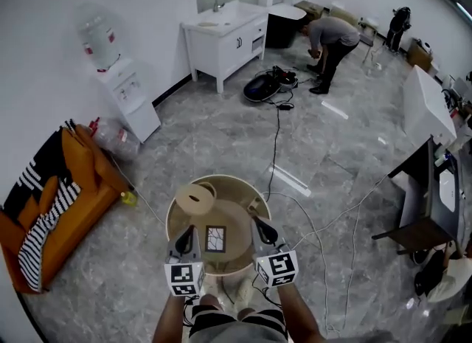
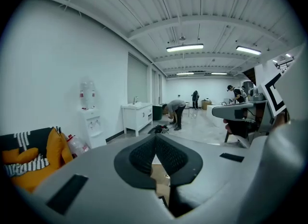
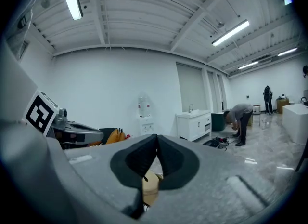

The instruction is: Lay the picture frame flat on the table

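Note:
In the head view a small dark picture frame rests flat on the round wooden table, face up. My left gripper hangs over the table's left side, just left of the frame, and my right gripper hangs just right of it. Both are raised above the tabletop. In the left gripper view the left gripper has its black pads pressed together with nothing between them. The right gripper in its own view is shut the same way and holds nothing. Only slivers of the tabletop show below the jaws.
A round beige disc sits at the table's far left. An orange sofa with a striped cloth stands at left, a water dispenser and a white sink cabinet farther back. Cables cross the floor. A person bends over. A dark desk stands at right.

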The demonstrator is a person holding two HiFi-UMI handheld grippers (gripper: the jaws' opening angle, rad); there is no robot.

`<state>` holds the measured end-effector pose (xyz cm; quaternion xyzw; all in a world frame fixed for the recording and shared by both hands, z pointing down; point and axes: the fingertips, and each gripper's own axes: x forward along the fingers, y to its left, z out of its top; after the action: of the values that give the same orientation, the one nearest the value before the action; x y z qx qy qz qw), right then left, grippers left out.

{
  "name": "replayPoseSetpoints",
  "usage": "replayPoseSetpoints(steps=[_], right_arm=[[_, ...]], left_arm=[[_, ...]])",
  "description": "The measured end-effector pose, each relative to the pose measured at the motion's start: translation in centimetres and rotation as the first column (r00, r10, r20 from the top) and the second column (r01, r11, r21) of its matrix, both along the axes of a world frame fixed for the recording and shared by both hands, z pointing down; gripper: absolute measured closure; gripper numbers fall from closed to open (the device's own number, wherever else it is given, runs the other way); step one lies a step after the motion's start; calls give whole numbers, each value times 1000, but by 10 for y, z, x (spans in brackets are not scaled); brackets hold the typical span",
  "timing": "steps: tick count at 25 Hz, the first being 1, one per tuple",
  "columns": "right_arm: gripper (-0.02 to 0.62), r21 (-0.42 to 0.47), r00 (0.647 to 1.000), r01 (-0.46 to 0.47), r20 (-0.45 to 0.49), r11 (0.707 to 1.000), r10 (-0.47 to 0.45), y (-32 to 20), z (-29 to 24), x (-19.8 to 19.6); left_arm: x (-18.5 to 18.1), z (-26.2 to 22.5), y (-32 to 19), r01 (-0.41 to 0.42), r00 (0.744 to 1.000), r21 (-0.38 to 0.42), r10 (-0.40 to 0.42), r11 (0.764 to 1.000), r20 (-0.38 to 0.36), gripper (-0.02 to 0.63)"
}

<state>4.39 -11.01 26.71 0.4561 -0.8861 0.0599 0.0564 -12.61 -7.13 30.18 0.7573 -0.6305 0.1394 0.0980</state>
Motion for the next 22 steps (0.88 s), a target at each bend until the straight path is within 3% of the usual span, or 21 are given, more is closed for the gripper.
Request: replayPoseSetpoints(steps=[5, 12, 22], right_arm=[[597, 47, 1000, 22, 1, 999, -22, 28, -29, 11], [597, 65, 999, 31, 9, 997, -31, 67, -41, 33], [597, 83, 999, 41, 21, 996, -43, 88, -47, 46]], left_arm=[[2, -38, 27, 46, 999, 68, -44, 997, -30, 588], [17, -63, 62, 62, 998, 126, -62, 990, -6, 588], [35, -68, 82, 28, 1000, 135, -29, 990, 0, 588]])
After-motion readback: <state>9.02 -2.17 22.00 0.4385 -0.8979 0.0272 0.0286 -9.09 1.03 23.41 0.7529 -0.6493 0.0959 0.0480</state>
